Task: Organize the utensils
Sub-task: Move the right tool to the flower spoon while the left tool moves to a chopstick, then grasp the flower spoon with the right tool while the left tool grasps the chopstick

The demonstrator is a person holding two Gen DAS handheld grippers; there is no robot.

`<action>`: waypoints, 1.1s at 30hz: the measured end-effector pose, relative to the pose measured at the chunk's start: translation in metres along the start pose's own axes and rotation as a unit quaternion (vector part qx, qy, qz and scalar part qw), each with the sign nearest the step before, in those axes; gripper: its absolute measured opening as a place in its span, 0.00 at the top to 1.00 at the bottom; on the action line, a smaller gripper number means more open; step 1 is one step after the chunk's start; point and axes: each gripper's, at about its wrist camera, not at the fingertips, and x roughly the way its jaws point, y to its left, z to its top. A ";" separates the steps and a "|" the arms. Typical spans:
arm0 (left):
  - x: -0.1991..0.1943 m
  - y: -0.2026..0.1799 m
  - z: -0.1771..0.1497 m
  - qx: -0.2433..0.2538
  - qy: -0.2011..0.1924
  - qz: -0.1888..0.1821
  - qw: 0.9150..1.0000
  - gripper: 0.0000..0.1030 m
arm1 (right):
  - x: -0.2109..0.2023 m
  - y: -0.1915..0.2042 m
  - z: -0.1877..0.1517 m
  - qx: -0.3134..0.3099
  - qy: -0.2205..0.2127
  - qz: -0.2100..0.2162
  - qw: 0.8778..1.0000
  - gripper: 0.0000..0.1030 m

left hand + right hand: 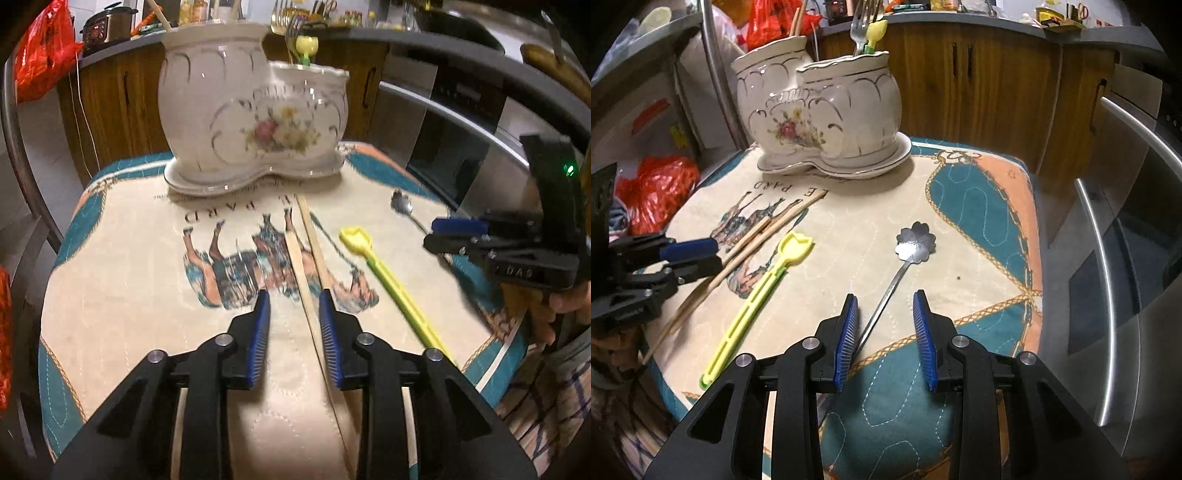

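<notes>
**Chopsticks and spoon lie between parted fingers, short of the holder**

The white floral holder (251, 118) stands at the far edge of the printed mat (979, 236). In front of the holder, two wooden chopsticks (308, 251) lie side by side, running toward the left gripper (294, 299). Its blue pads are moderately parted with the chopsticks between them, the nearer stick close against the right pad; whether it touches is hard to judge through the blur. Nothing is clamped.

To the right of the chopsticks, still in front of the holder, lies a yellow-green pick (753, 295), and further right a flower-bowled spoon (916, 240). The spoon's handle runs in between the pads of the right gripper (886, 302), near the left one. That gripper is likewise parted and grips nothing.

A fork (860, 22) and a second yellow pick (876, 31) stand in the holder's right cup.

The mat reads "LE PARD"; the right gripper's body shows "DAS".
</notes>
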 end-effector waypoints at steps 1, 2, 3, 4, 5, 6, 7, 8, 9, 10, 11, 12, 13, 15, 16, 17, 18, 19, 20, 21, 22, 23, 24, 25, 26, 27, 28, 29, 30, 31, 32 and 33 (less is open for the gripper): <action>0.000 0.001 0.000 0.001 0.001 0.001 1.000 0.75 | 0.000 0.001 0.000 -0.003 0.000 0.001 1.000 0.77; 0.000 0.001 0.000 0.001 0.002 0.002 1.000 0.76 | 0.000 0.001 0.000 -0.007 0.000 0.001 1.000 0.81; 0.000 0.001 0.000 0.002 0.003 0.004 1.000 0.78 | 0.000 0.001 0.000 -0.010 0.000 0.002 1.000 0.84; 0.002 0.001 0.001 0.004 0.005 0.008 1.000 0.80 | 0.000 0.002 0.000 -0.014 0.001 0.004 1.000 0.85; 0.003 0.001 0.001 0.006 0.006 0.011 1.000 0.81 | 0.001 0.003 0.001 -0.020 0.004 0.006 1.000 0.87; 0.003 0.001 0.001 0.007 0.007 0.011 1.000 0.82 | 0.001 0.003 0.002 -0.026 0.006 0.006 1.000 0.88; 0.004 0.002 0.002 0.007 0.010 0.013 1.000 0.84 | 0.002 0.004 0.004 -0.033 0.010 0.006 0.999 0.88; 0.005 0.003 0.004 0.010 0.013 0.018 1.000 0.84 | 0.002 0.004 0.006 -0.038 0.017 0.008 0.999 0.88; 0.005 0.004 0.006 0.013 0.015 0.022 1.000 0.85 | 0.003 0.004 0.008 -0.042 0.023 0.009 0.999 0.88; 0.006 0.005 0.008 0.016 0.019 0.024 0.999 0.85 | 0.003 0.004 0.009 -0.046 0.030 0.010 0.998 0.88; 0.007 0.006 0.010 0.020 0.024 0.026 0.999 0.85 | 0.004 0.005 0.012 -0.052 0.039 0.010 0.998 0.88; 0.008 0.006 0.012 0.023 0.030 0.026 0.999 0.85 | 0.005 0.005 0.015 -0.059 0.052 0.008 0.997 0.88; 0.009 0.005 0.014 0.029 0.038 0.026 0.999 0.85 | 0.006 0.006 0.019 -0.070 0.067 0.007 0.995 0.88; 0.011 0.003 0.019 0.047 0.058 0.027 0.997 0.85 | 0.009 0.007 0.024 -0.083 0.092 0.005 0.992 0.88; 0.012 0.003 0.021 0.056 0.068 0.026 0.996 0.85 | 0.010 0.007 0.027 -0.091 0.104 0.005 0.990 0.88; 0.012 0.002 0.024 0.072 0.082 0.024 0.994 0.85 | 0.011 0.006 0.030 -0.100 0.118 0.003 0.988 0.88; 0.012 0.002 0.025 0.080 0.092 0.022 0.992 0.85 | 0.011 0.006 0.031 -0.106 0.128 0.003 0.986 0.88; 0.013 0.003 0.027 0.088 0.104 0.019 0.991 0.85 | 0.011 0.005 0.032 -0.113 0.136 0.001 0.984 0.88; 0.013 0.004 0.030 0.094 0.115 0.019 0.989 0.85 | 0.012 0.005 0.033 -0.124 0.147 0.000 0.981 0.88; 0.014 0.004 0.031 0.101 0.123 0.020 0.987 0.85 | 0.012 0.005 0.033 -0.133 0.154 -0.001 0.979 0.88; 0.015 0.004 0.033 0.115 0.134 0.022 0.984 0.85 | 0.012 0.004 0.034 -0.144 0.165 -0.002 0.976 0.88; 0.016 0.003 0.035 0.126 0.144 0.024 0.981 0.85 | 0.012 0.004 0.035 -0.153 0.174 -0.003 0.973 0.88; 0.015 0.002 0.035 0.133 0.152 0.028 0.979 0.85 | 0.013 0.005 0.036 -0.159 0.182 -0.007 0.970 0.88; 0.017 0.001 0.037 0.145 0.163 0.035 0.975 0.85 | 0.014 0.004 0.038 -0.163 0.193 -0.012 0.967 0.88; 0.019 0.000 0.040 0.153 0.171 0.038 0.973 0.85 | 0.016 0.004 0.040 -0.165 0.204 -0.018 0.965 0.88; 0.021 -0.001 0.042 0.162 0.182 0.042 0.969 0.85 | 0.017 0.004 0.042 -0.165 0.212 -0.020 0.963 0.88; 0.023 -0.002 0.044 0.165 0.192 0.043 0.966 0.85 | 0.018 0.004 0.044 -0.162 0.223 -0.020 0.961 0.88; 0.025 -0.003 0.047 0.171 0.204 0.043 0.963 0.85 | 0.020 0.004 0.047 -0.158 0.235 -0.022 0.959 0.88; 0.028 -0.004 0.050 0.174 0.211 0.042 0.961 0.85 | 0.022 0.004 0.049 -0.155 0.243 -0.025 0.957 0.88; 0.030 -0.004 0.053 0.176 0.222 0.042 0.958 0.84 | 0.024 0.004 0.051 -0.153 0.250 -0.025 0.956 0.88; 0.032 -0.005 0.055 0.179 0.232 0.043 0.955 0.83 | 0.025 0.005 0.052 -0.151 0.257 -0.026 0.954 0.87; 0.033 -0.006 0.056 0.182 0.238 0.045 0.953 0.83 | 0.026 0.006 0.052 -0.149 0.260 -0.027 0.954 0.88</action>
